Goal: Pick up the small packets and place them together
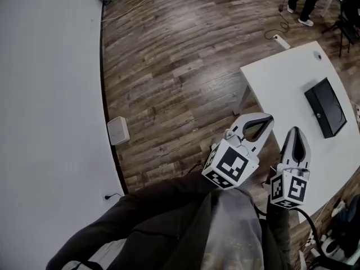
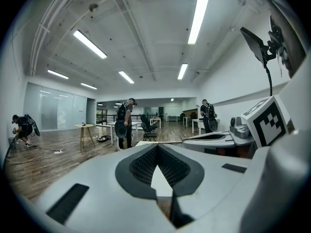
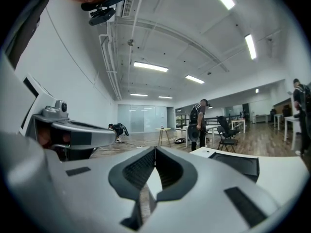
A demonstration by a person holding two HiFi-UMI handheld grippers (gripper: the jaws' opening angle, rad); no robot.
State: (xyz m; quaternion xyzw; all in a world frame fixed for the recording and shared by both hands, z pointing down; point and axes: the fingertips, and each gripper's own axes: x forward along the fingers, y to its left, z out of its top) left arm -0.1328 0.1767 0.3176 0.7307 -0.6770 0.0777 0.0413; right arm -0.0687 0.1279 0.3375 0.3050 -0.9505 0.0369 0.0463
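Observation:
No small packets show in any view. My left gripper (image 1: pixel 268 118) and right gripper (image 1: pixel 296 131) are held side by side close to the person's body, both pointing toward a white table (image 1: pixel 281 89). Each is shut, tips touching, with nothing between the jaws. A flat black tray-like thing (image 1: pixel 326 107) lies on that table; it also shows in the right gripper view as a black tray (image 3: pixel 239 163). In the left gripper view the jaws (image 2: pixel 156 147) meet over the table's edge, and the right gripper (image 2: pixel 218 137) sits just to the right.
Wood floor spreads ahead, with a white wall at the left and a small white box (image 1: pixel 118 130) at its foot. A power strip and cable (image 1: pixel 279 40) lie beyond the table. Standing people (image 2: pixel 125 121), a chair and a small round table (image 2: pixel 85 126) are far off.

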